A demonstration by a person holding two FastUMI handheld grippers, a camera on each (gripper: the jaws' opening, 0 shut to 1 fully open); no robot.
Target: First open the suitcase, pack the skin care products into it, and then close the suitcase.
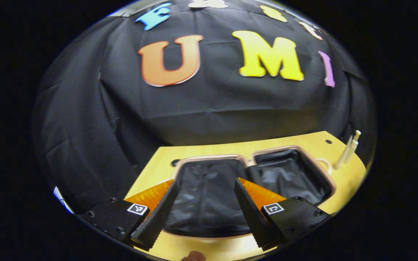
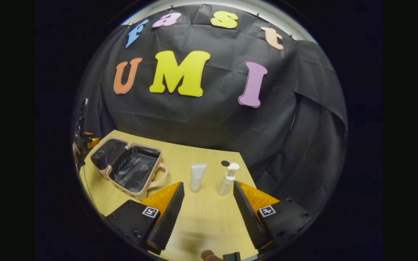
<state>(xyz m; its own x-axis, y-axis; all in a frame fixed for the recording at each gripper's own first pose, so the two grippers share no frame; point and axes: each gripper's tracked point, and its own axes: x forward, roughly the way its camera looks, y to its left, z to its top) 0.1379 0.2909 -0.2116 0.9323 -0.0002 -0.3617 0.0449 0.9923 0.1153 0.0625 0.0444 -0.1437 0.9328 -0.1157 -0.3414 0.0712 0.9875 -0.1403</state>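
Black-lined pink suitcase (image 2: 129, 166) lies open on my worktop (image 2: 201, 214); both hand-held grippers, left (image 1: 205, 203) and right (image 2: 209, 206), gape empty, ready for tube (image 2: 197, 176) and pump bottle (image 2: 228, 179).

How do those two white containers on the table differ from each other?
The tube is flat-sided and stands on its cap; the pump bottle is rounded, with a pump head on top. The tube stands nearer the suitcase; the pump bottle stands farther away. Both are whitish, upright and not yet packed.
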